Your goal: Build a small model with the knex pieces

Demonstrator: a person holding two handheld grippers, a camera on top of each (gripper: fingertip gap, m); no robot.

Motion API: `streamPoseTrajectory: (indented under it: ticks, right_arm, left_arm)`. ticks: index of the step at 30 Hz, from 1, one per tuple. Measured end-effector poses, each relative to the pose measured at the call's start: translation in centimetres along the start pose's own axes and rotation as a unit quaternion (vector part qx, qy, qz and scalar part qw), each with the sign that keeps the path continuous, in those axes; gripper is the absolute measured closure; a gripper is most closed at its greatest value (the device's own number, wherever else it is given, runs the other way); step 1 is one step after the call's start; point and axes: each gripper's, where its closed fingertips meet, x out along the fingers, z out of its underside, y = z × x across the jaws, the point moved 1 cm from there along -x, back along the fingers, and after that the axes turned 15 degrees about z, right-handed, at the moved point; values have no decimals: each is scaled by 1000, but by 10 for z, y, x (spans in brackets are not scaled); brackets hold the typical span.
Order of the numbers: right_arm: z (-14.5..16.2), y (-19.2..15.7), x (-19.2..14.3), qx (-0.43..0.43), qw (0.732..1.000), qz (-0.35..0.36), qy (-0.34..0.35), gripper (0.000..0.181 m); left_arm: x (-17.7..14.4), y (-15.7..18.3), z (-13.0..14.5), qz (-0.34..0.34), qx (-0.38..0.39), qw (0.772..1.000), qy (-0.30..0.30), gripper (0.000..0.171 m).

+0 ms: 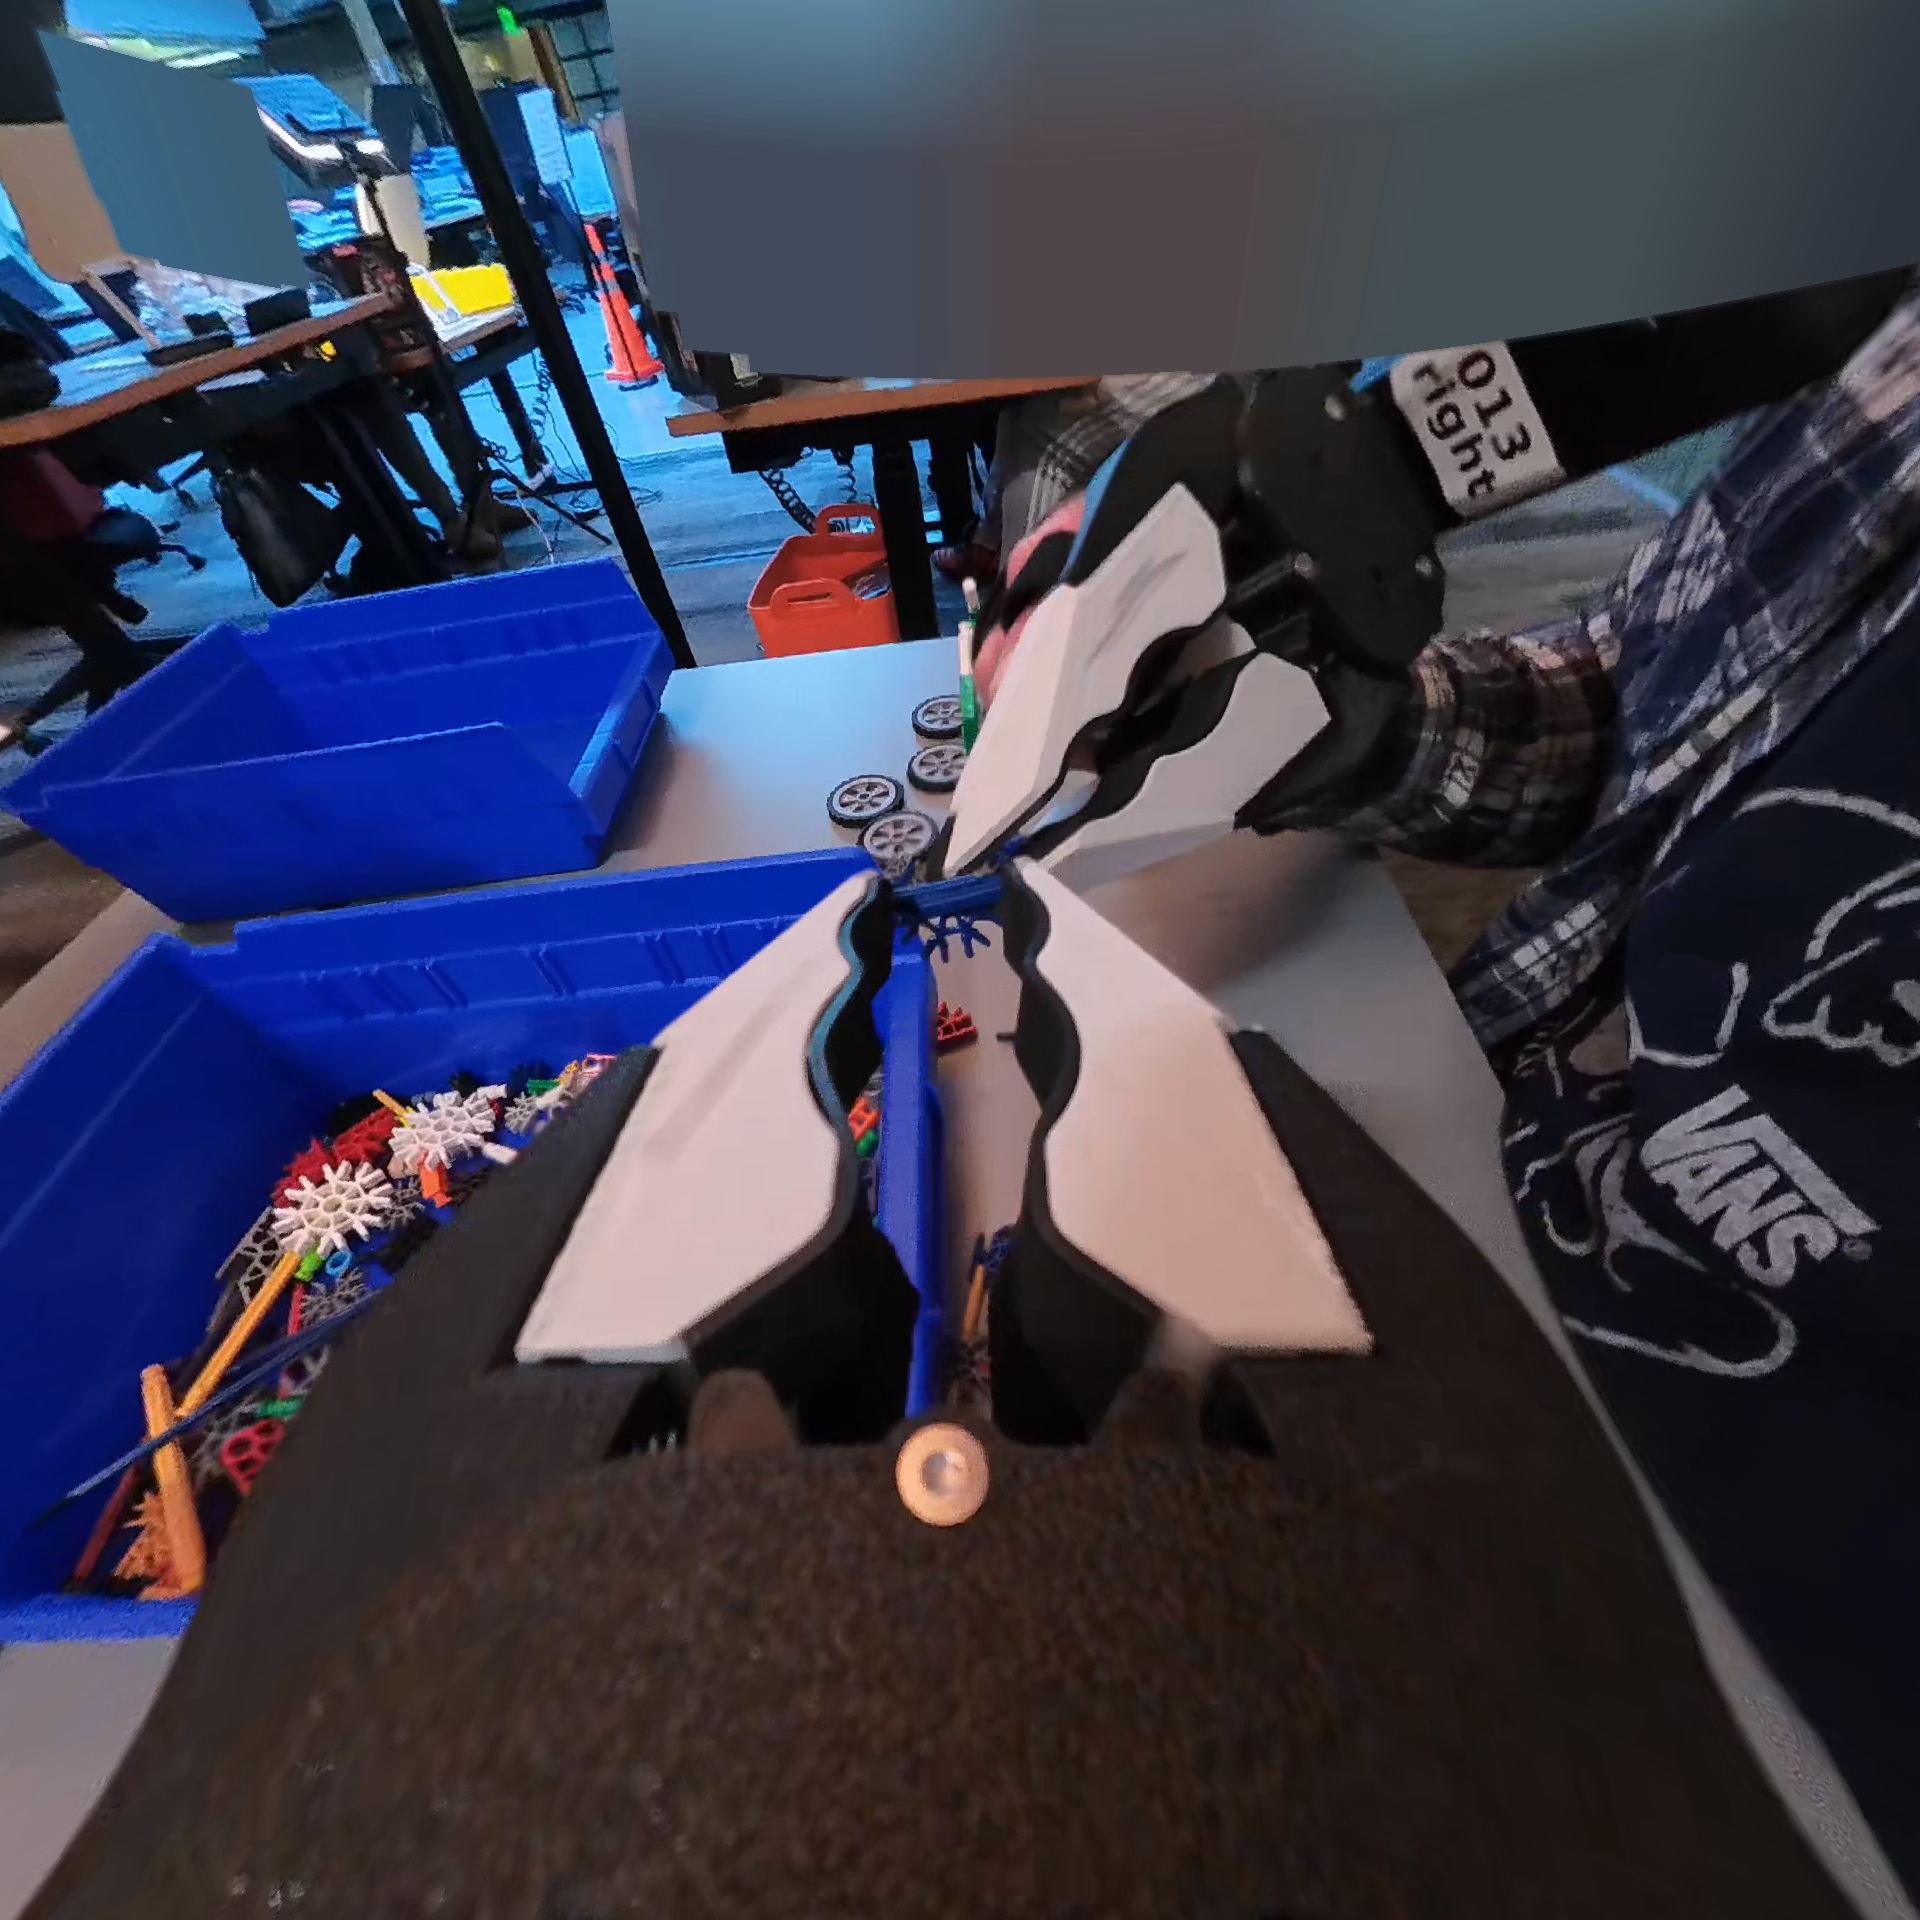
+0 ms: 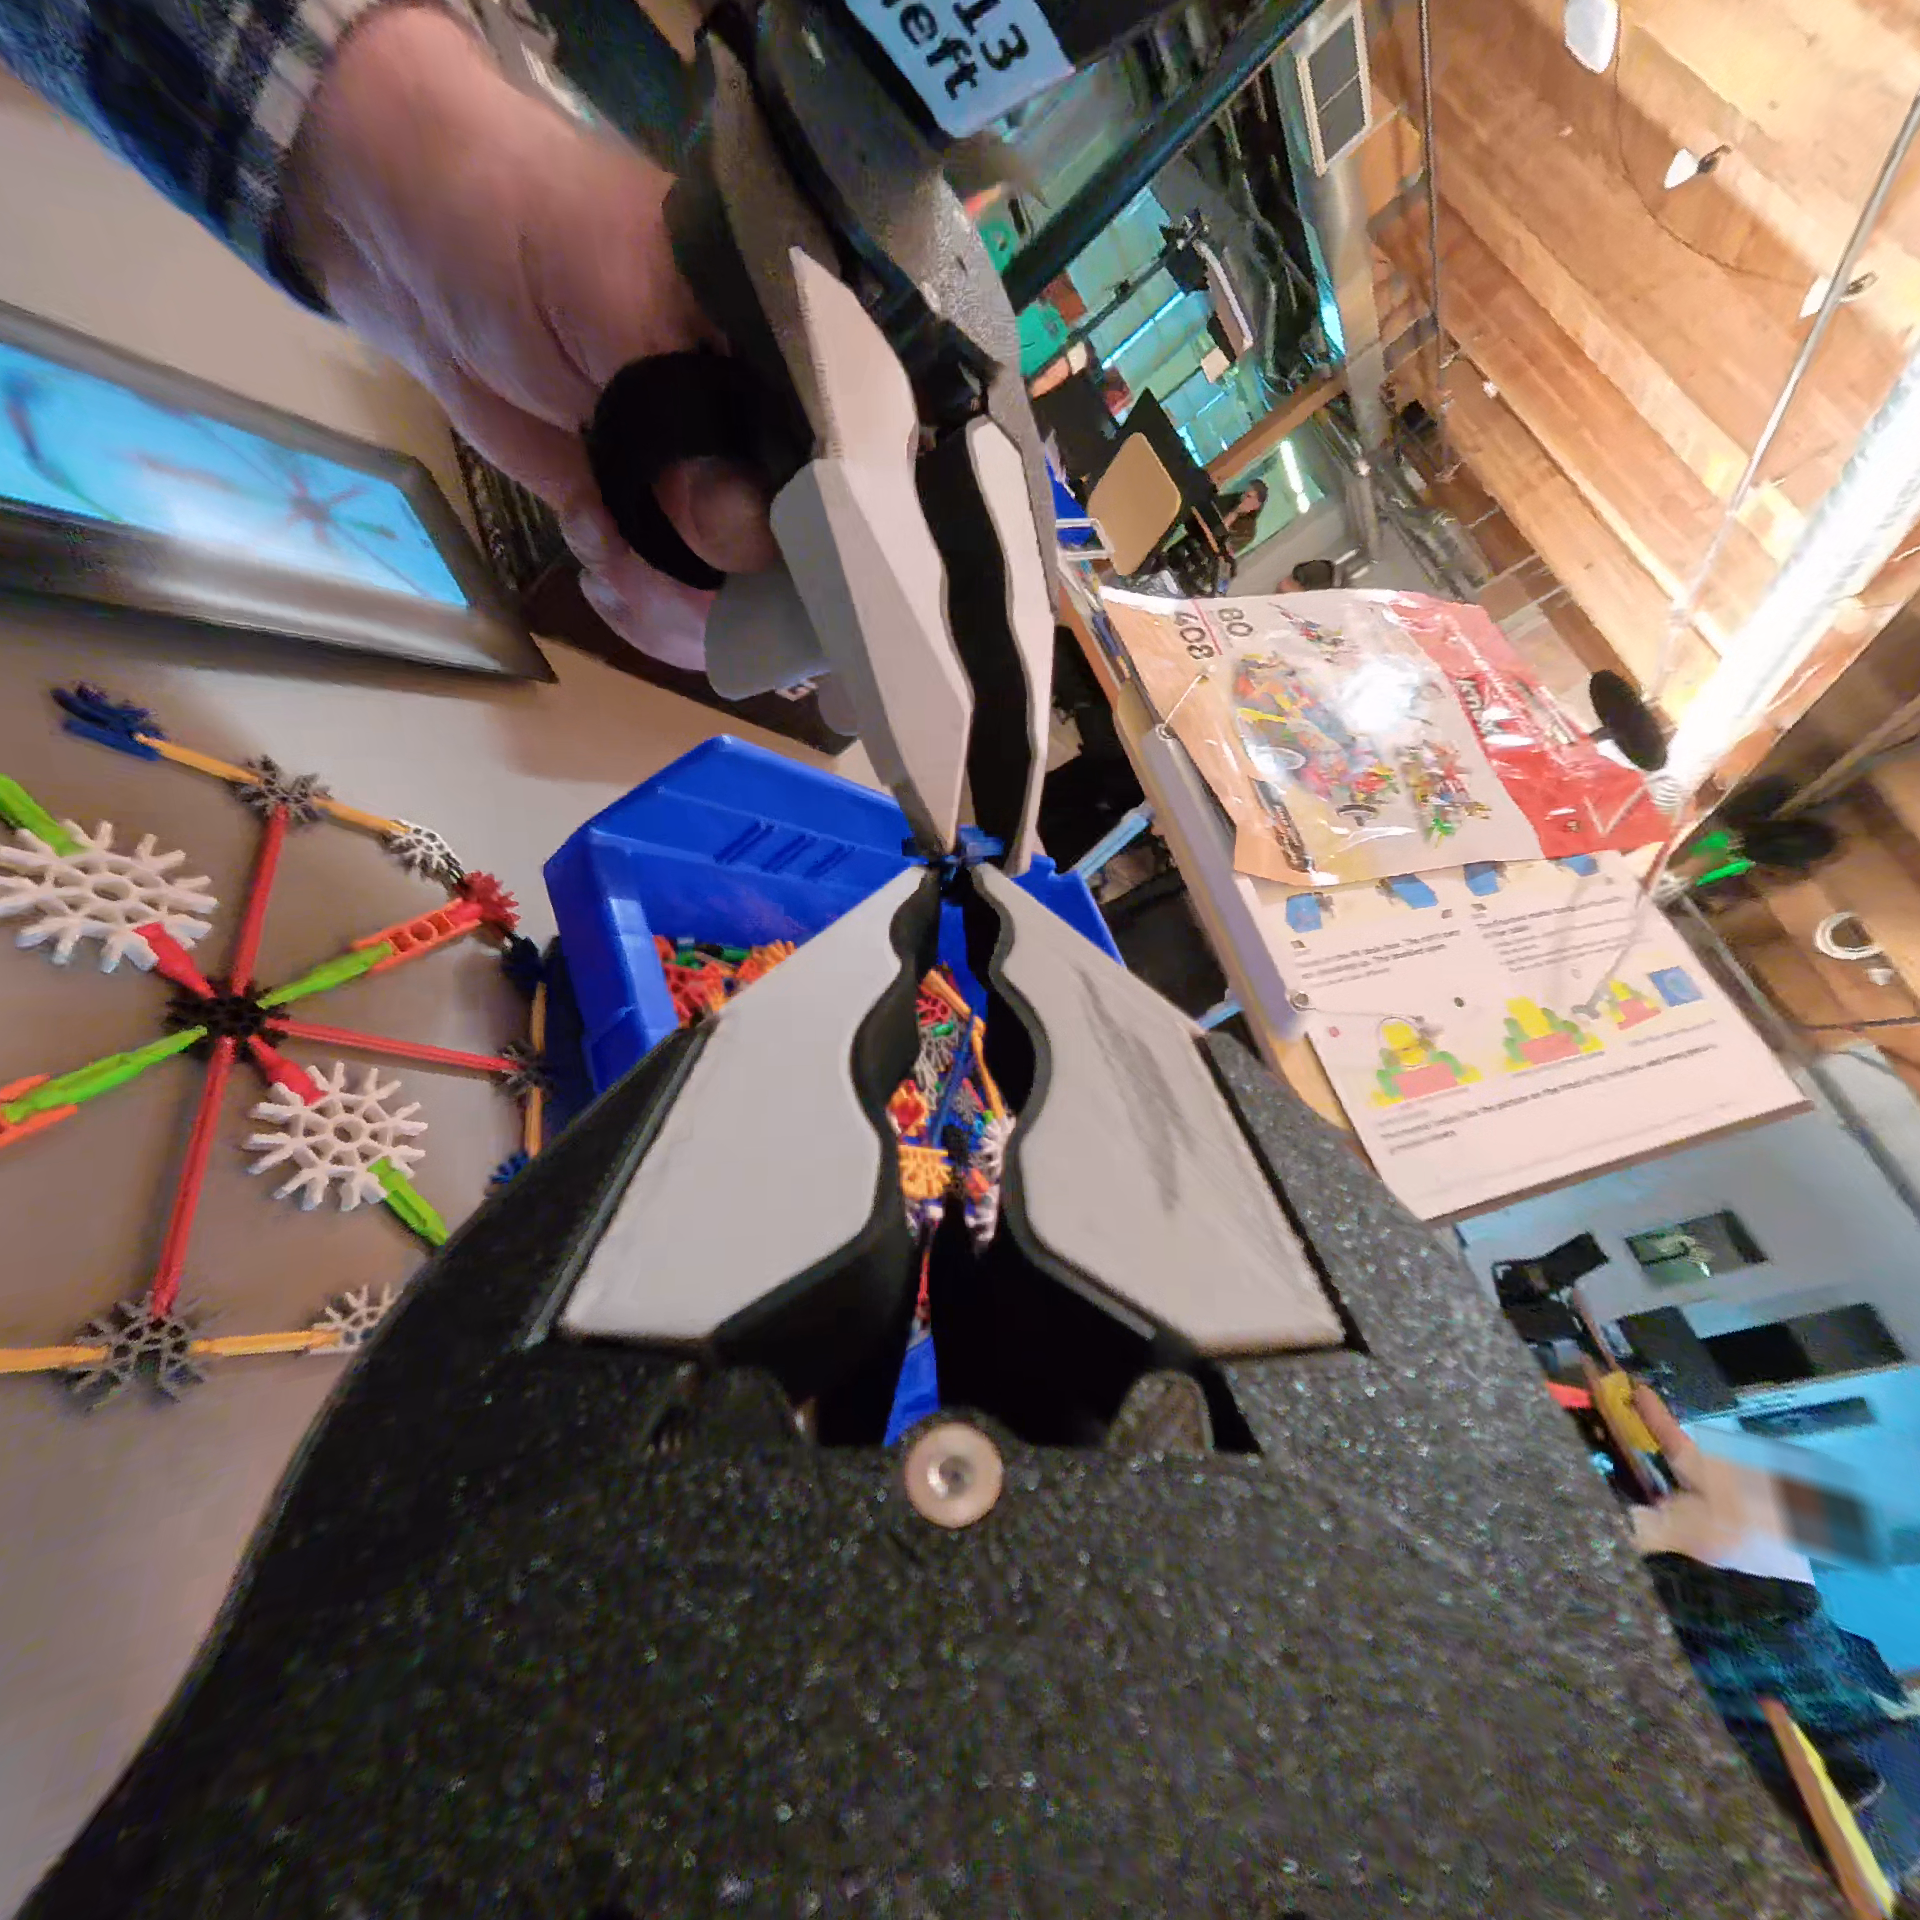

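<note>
Left gripper (image 1: 948, 891) pinching small blue connector piece (image 1: 951, 896) at fingertips; right gripper (image 2: 948, 871) nipped on same piece; parts bin (image 1: 520, 997) just below left.

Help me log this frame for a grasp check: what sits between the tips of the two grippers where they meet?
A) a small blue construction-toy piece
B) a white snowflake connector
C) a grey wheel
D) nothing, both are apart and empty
A: the left gripper and the right gripper both close on the small blue piece at their tips; the grey wheels lie on the table behind.
</note>
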Motion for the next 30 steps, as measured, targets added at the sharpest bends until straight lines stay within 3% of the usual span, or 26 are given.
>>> streamPoseTrajectory:
  ticks: [6,13,20,30]
  right_arm:
    - [-3,1,-1,2,1000,-17,7,178]
    - [-9,4,-1,48,998,-20,24,178]
    - [-12,10,-1,103,994,-9,35,178]
    - [-17,9,-4,144,988,-31,55,178]
  left_arm:
    - [-1,2,-2,40,13,999,-11,153]
    - [-4,4,-8,78,-10,996,44,153]
    - [-6,2,-14,110,-80,982,133,152]
    - [-7,8,-14,147,-125,967,169,152]
